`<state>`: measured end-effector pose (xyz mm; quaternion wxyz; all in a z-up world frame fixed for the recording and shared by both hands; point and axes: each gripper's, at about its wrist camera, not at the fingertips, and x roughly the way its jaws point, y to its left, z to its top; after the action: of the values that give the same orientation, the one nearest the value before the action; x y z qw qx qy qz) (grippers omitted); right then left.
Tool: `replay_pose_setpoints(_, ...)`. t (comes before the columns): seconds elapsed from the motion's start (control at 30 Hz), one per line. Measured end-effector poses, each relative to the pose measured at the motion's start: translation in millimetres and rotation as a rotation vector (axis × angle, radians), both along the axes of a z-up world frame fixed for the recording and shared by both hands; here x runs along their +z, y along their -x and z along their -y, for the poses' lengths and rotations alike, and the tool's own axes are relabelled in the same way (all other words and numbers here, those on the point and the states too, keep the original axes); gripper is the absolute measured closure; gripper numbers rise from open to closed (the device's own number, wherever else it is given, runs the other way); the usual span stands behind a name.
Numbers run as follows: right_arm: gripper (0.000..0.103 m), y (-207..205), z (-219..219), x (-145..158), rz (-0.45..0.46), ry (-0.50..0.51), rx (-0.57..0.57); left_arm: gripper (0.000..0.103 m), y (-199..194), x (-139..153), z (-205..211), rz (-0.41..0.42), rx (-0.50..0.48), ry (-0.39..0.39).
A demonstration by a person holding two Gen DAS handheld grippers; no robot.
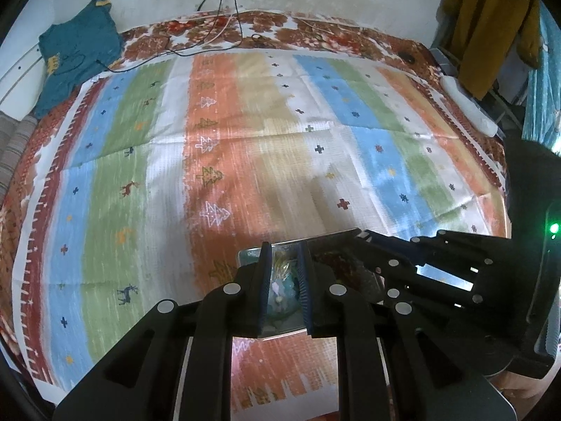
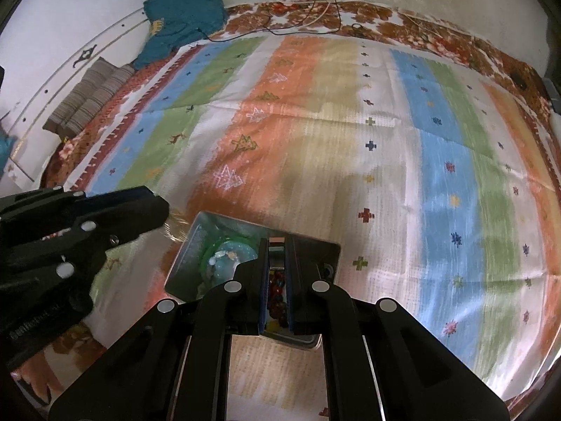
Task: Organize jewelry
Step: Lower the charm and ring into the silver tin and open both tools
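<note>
A shiny metal tray (image 2: 196,235) lies on the striped cloth and holds jewelry: pale blue and green bangles (image 2: 228,256) on its left, dark red beaded pieces (image 2: 277,291) on its right. In the left wrist view the tray's rim (image 1: 245,254) shows behind my left gripper (image 1: 284,249), whose jaws stand slightly apart over the bangles (image 1: 282,291) with a blurred gold piece (image 1: 280,263) between them. From the right wrist view this gold piece (image 2: 175,226) hangs at the left gripper's tip (image 2: 159,210). My right gripper (image 2: 277,242) is nearly shut over the red beads, holding nothing visible.
A striped cloth (image 1: 245,140) with small tree and cross motifs covers the bed. A teal garment (image 1: 77,52) lies at the far left corner, cables (image 1: 217,17) run along the wall, a mustard garment (image 1: 491,24) hangs at the right. Striped cushions (image 2: 87,101) sit at the left.
</note>
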<state>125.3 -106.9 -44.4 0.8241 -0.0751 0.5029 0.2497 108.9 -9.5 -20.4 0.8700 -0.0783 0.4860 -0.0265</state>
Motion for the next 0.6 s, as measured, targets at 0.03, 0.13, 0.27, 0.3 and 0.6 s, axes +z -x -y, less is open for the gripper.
replay_pose_setpoints(0.03,0.079,1.0,1.4,0.2,0.002,0.000,-0.004,0.087,0.6,0.5,-0.2,0.002,0.003,0.000)
replay_pose_setpoints(0.13,0.072,5.7,4.9,2.3,0.015,0.004,-0.009,0.086,3.9,1.1,-1.2,0.005,0.008,-0.002)
replay_pose_setpoints(0.27,0.072,13.8,10.5,5.8,0.030,0.009,-0.016,0.082,11.4,2.7,-1.1,0.010,0.008,-0.006)
replay_pose_setpoints(0.3,0.071,15.8,12.0,6.7,0.035,0.012,-0.017,0.081,13.6,3.4,-1.0,0.013,0.008,-0.008)
replay_pose_setpoints(0.6,0.059,35.0,25.7,18.4,0.073,0.006,-0.024,0.064,40.7,10.6,-3.0,0.042,0.002,0.000)
